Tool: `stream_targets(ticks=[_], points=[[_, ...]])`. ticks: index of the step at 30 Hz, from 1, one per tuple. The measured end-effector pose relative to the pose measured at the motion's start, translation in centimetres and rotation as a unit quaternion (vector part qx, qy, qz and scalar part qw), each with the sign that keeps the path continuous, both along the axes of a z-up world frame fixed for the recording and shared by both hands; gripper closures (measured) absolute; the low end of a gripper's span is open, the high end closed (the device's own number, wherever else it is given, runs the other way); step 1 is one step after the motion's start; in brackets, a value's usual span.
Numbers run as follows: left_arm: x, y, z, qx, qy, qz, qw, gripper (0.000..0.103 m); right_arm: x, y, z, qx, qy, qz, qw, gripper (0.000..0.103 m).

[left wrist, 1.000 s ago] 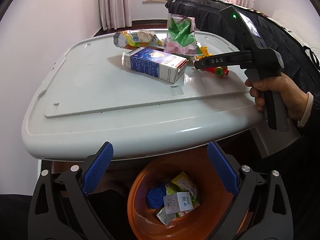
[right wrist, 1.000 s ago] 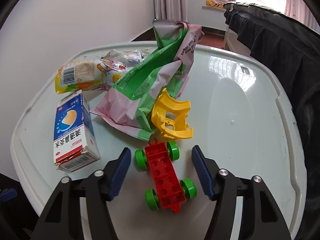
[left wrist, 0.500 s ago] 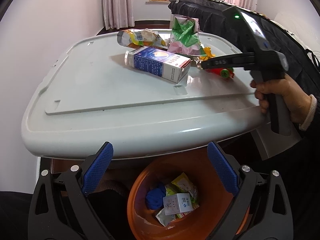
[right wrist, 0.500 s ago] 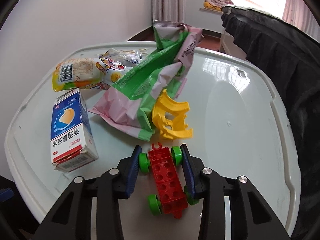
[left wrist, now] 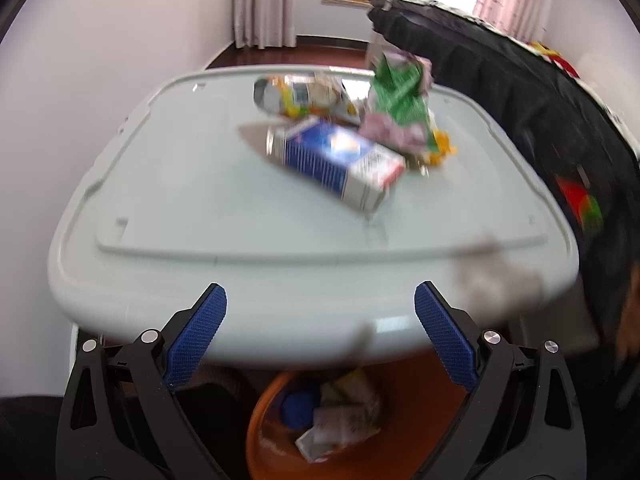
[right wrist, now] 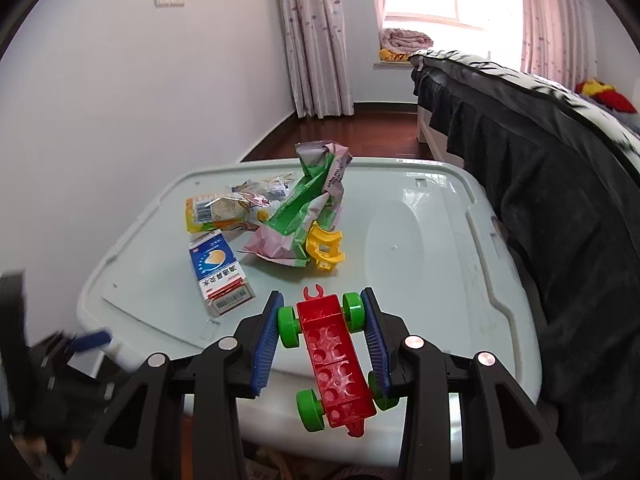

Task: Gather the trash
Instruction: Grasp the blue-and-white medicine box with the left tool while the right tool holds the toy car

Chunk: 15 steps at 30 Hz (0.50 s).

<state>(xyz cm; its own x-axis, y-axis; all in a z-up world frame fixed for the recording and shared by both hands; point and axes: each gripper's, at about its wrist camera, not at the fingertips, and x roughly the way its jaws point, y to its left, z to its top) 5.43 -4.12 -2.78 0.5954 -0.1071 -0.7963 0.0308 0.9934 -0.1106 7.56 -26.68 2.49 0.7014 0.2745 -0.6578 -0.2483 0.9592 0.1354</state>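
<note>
Both claws level, left seemingly agape.

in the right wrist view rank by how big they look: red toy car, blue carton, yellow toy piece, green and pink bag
1. red toy car, inflated by nearness, held in the right tongs
2. green and pink bag
3. blue carton
4. yellow toy piece

We can only half-read stuff here: the blue carton has Chinese characters plus a barcode on its end. Just behind it, the yellow snack packet shows a barcode. The rest is too blurry.
</note>
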Motion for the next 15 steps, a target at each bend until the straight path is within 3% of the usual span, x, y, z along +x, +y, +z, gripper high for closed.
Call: stream_targets(ticks=[6, 15], points=[[6.4, -1.4, 1.8, -0.041, 0.001, 0.067, 0.9969, 0.010, -0.1, -2.3, -0.6, 0.024, 0.007, -0.026, 0.999, 0.063], [12.2, -3.0, -0.3, -0.032, 0.041, 0.154, 0.9867, 0.010, 0.6, -3.0, -0.6, 0.039, 0.002, -0.031, 0.999, 0.063]])
